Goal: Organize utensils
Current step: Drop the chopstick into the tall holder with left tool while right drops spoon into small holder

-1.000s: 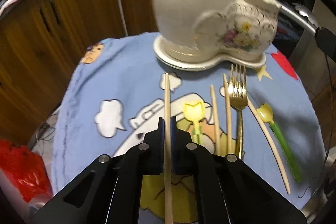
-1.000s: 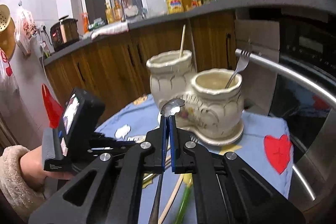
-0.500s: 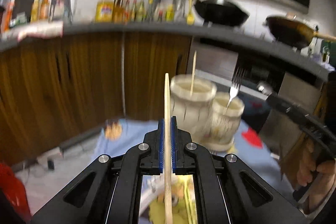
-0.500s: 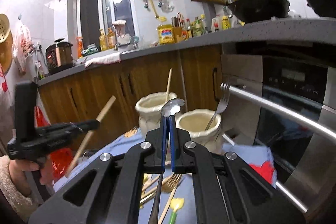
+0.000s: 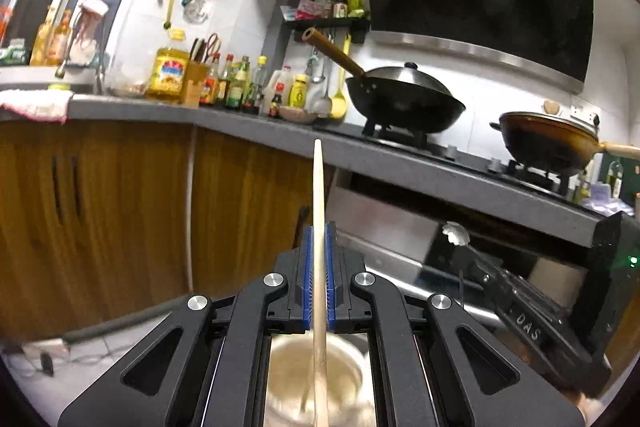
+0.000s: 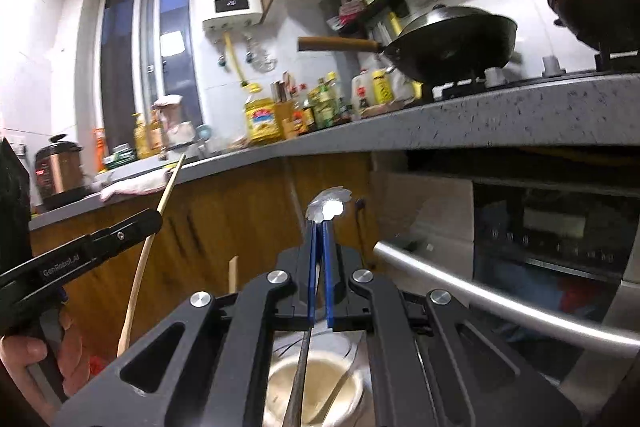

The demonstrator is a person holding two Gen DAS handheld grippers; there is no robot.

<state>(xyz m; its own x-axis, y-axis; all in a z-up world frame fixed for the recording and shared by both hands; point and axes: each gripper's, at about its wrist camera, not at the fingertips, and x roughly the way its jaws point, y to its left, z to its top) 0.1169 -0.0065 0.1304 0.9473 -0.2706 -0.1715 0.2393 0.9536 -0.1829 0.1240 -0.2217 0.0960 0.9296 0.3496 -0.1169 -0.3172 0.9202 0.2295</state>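
My left gripper (image 5: 319, 227) is shut on a wooden chopstick (image 5: 318, 187) that stands upright, its lower end over the mouth of a cream ceramic pot (image 5: 288, 383) seen between the gripper arms. My right gripper (image 6: 320, 227) is shut on a metal spoon (image 6: 329, 205), bowl up, its handle reaching down over another cream pot (image 6: 320, 387) that holds a fork handle (image 6: 340, 387). In the right wrist view the left gripper (image 6: 154, 221) with its chopstick (image 6: 148, 251) is at the left, and a second chopstick tip (image 6: 233, 273) stands in a pot.
A grey kitchen counter (image 5: 248, 127) with bottles, a black wok (image 5: 404, 99) and a brown pan (image 5: 552, 139) runs behind. Wooden cabinet doors (image 5: 100, 219) lie below it. An oven with a steel handle bar (image 6: 500, 303) is on the right.
Both grippers have risen and tilted up, so the pots have dropped to the bottom of both views. The chopstick and spoon now hang over the pot mouths.
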